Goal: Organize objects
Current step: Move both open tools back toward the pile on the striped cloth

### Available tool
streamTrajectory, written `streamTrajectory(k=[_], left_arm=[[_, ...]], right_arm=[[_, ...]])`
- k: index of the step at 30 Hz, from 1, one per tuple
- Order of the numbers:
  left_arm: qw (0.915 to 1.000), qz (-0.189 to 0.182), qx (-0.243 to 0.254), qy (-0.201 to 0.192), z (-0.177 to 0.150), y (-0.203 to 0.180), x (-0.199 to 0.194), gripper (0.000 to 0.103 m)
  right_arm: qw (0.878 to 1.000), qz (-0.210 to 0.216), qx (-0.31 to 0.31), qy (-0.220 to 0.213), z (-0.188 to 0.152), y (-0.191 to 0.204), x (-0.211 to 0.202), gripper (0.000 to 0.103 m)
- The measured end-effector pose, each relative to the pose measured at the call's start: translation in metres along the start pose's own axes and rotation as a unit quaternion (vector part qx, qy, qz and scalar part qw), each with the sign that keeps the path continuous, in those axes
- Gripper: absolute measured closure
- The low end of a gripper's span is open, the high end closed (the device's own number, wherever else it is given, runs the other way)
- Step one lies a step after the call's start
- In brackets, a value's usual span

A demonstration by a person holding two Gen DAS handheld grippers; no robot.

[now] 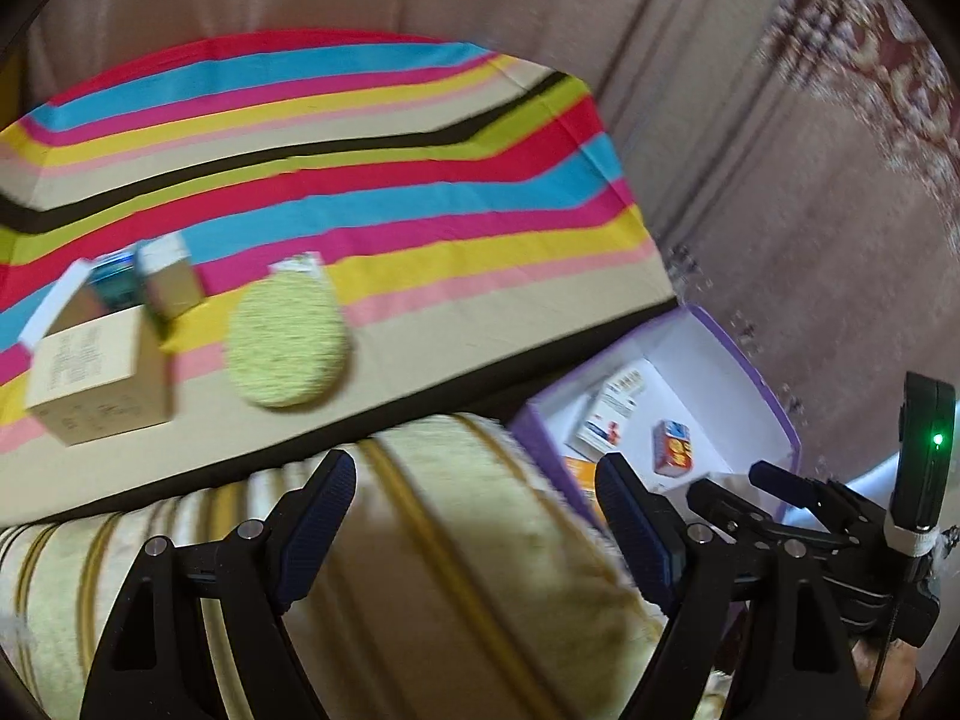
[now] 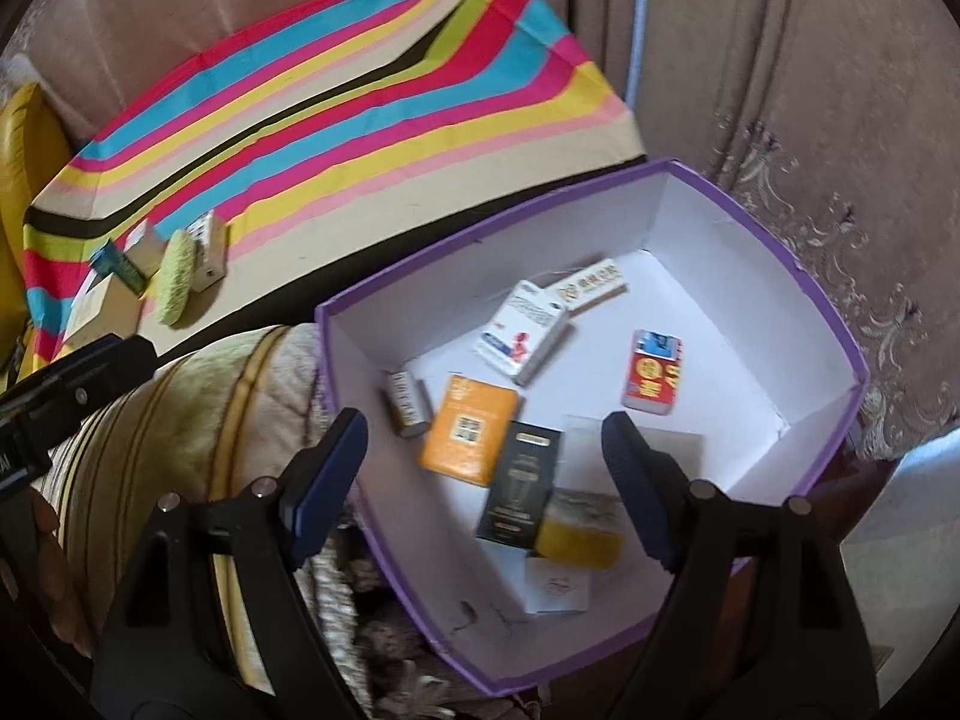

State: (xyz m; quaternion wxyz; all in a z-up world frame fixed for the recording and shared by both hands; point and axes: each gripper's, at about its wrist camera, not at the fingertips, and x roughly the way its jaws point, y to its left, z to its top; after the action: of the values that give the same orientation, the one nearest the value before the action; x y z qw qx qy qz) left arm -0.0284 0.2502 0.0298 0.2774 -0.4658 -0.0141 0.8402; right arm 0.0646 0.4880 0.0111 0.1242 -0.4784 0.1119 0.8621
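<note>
A purple box with a white inside holds several small packs, among them an orange one, a black one and a red one. My right gripper hangs open just above them, with nothing between its fingers. On the striped table cloth lie a cardboard box, a teal pack, a small tan box and a round green pad. My left gripper is open and empty over a cream striped cushion, short of the table's near edge.
The purple box stands to the right of the cushion, below the table's corner. Patterned carpet lies beyond it. Pinkish upholstery backs the table. The right gripper's body shows at the left view's right edge.
</note>
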Motion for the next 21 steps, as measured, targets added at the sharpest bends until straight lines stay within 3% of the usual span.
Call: streamTrajectory(k=[12,17,21], left_arm=[[0.9936,0.056,-0.09,-0.038,-0.005,0.086,-0.035,0.015],[0.987,0.093,-0.119,-0.056,-0.003,0.116,-0.045,0.0],[0.9826,0.106,-0.141,-0.058,0.001,0.138,-0.048,0.0]], right_arm=[[0.998,0.022,-0.052,0.002,0.009,0.055,0.005,0.016],[0.995,0.036,-0.088,0.002,0.014,0.086,0.009,0.011],[0.992,0.045,-0.118,-0.007,0.018,0.112,0.012,0.008]])
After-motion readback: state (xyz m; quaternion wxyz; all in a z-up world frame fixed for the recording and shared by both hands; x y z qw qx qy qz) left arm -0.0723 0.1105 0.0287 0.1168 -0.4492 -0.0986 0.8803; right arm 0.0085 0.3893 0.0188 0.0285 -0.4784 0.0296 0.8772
